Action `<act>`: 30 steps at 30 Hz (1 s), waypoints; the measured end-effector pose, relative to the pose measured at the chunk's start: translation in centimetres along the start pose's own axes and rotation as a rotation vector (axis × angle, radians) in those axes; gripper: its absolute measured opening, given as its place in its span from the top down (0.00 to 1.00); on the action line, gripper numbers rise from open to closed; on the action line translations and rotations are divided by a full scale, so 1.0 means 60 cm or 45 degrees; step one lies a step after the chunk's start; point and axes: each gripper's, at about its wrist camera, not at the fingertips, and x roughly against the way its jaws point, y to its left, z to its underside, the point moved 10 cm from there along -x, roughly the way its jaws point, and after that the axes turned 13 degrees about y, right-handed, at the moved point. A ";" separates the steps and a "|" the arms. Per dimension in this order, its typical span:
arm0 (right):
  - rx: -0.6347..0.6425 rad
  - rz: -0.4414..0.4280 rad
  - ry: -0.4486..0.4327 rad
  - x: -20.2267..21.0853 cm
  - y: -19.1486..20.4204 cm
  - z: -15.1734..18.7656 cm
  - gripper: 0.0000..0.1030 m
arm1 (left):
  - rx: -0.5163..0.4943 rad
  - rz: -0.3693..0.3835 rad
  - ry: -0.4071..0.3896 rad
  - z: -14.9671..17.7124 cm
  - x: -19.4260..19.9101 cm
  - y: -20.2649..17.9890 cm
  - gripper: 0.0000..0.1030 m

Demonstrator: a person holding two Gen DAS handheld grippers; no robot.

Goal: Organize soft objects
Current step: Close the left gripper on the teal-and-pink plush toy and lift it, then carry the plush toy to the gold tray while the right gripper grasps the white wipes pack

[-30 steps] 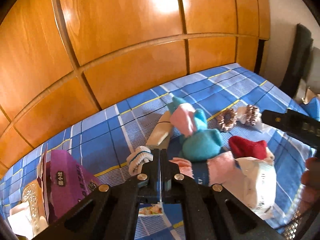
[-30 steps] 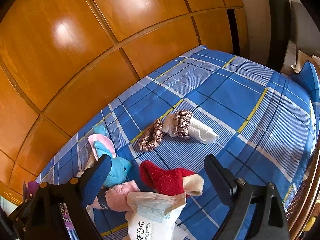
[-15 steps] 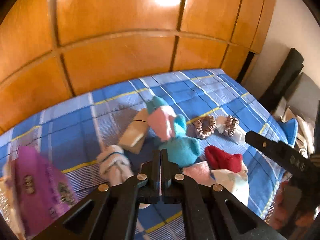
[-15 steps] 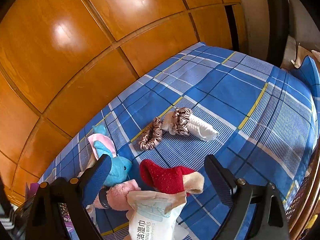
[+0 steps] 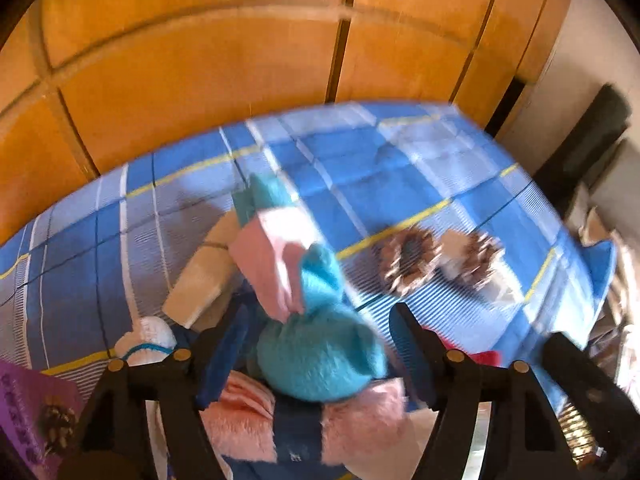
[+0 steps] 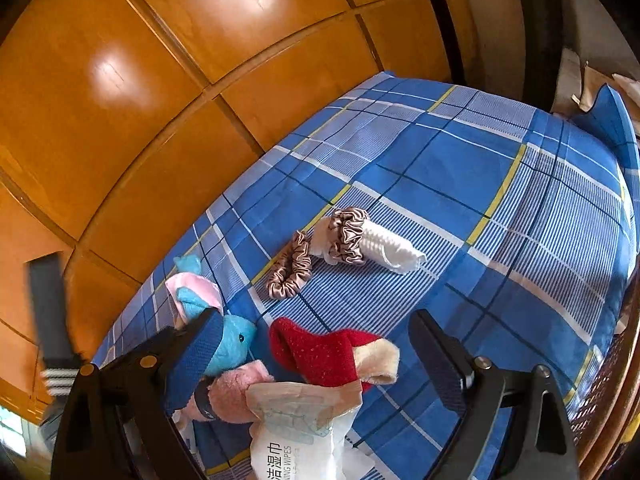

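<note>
Blue plush toy (image 5: 320,356) lies on the bed (image 5: 400,184), atop a pink fuzzy sock (image 5: 240,420). Left hand-held gripper (image 5: 316,344), shut a second ago, is now opening astride it, pads not touching: grasp imminent. Right hand-held gripper (image 6: 316,356) hangs agape, empty.

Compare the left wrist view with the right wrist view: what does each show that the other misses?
Only the left wrist view shows the beige block and the purple packet. Only the right wrist view shows the wet wipes pack and the white ribbed roll clearly. Both show the blue plush, two satin scrunchies and the plaid bedsheet. The left tool is opening around the plush.
</note>
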 end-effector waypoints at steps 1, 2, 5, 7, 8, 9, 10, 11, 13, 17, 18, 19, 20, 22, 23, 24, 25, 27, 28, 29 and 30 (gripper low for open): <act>0.006 0.003 0.000 0.000 0.001 0.001 0.07 | -0.005 0.007 0.025 0.003 -0.010 0.002 0.59; 0.009 0.006 0.002 -0.001 0.002 0.000 0.07 | -0.002 0.030 0.027 0.004 -0.015 0.001 0.61; 0.018 -0.002 0.014 -0.003 0.005 0.002 0.07 | 0.009 0.066 -0.033 0.007 0.014 0.006 0.69; 0.035 -0.009 0.021 -0.005 0.010 0.003 0.10 | 0.001 0.075 -0.084 0.006 0.042 0.010 0.69; 0.044 -0.012 0.024 -0.006 0.013 0.004 0.10 | -0.002 0.089 -0.113 0.004 0.061 0.012 0.69; 0.055 -0.013 0.028 -0.006 0.016 0.005 0.10 | 0.002 0.097 -0.154 0.002 0.088 0.019 0.69; 0.069 -0.013 0.036 -0.009 0.020 0.007 0.10 | 0.006 0.098 -0.176 0.000 0.103 0.023 0.69; 0.081 -0.014 0.045 -0.011 0.024 0.010 0.10 | 0.017 0.096 -0.211 -0.003 0.130 0.032 0.69; 0.101 -0.018 0.061 -0.014 0.029 0.014 0.12 | 0.033 0.087 -0.269 -0.007 0.172 0.050 0.69; 0.130 -0.021 0.116 -0.027 0.039 0.025 0.13 | 0.086 0.057 -0.380 -0.005 0.249 0.093 0.69; 0.135 -0.024 0.138 -0.031 0.040 0.029 0.13 | 0.107 0.047 -0.407 -0.002 0.268 0.108 0.69; 0.138 -0.024 0.162 -0.037 0.042 0.034 0.13 | 0.124 0.035 -0.429 0.002 0.283 0.121 0.69; 0.141 -0.018 0.176 -0.040 0.043 0.036 0.13 | 0.139 0.022 -0.453 0.007 0.298 0.135 0.69; 0.141 0.007 0.193 -0.046 0.041 0.040 0.13 | 0.165 0.003 -0.487 0.022 0.323 0.160 0.69; 0.141 0.021 0.196 -0.048 0.040 0.041 0.13 | 0.184 -0.009 -0.504 0.030 0.334 0.175 0.69; 0.141 0.038 0.197 -0.049 0.038 0.042 0.13 | 0.198 -0.014 -0.514 0.038 0.343 0.187 0.68; 0.143 0.054 0.197 -0.051 0.037 0.042 0.13 | 0.213 -0.015 -0.522 0.047 0.350 0.199 0.68; 0.153 0.081 0.198 -0.053 0.037 0.043 0.13 | 0.251 -0.021 -0.537 0.070 0.363 0.228 0.68; 0.158 0.098 0.197 -0.055 0.037 0.043 0.13 | 0.265 -0.026 -0.543 0.082 0.368 0.241 0.68; 0.164 0.110 0.195 -0.055 0.037 0.043 0.13 | 0.287 -0.036 -0.550 0.095 0.374 0.259 0.68; 0.169 0.120 0.192 -0.055 0.037 0.043 0.13 | 0.307 -0.043 -0.555 0.107 0.379 0.276 0.68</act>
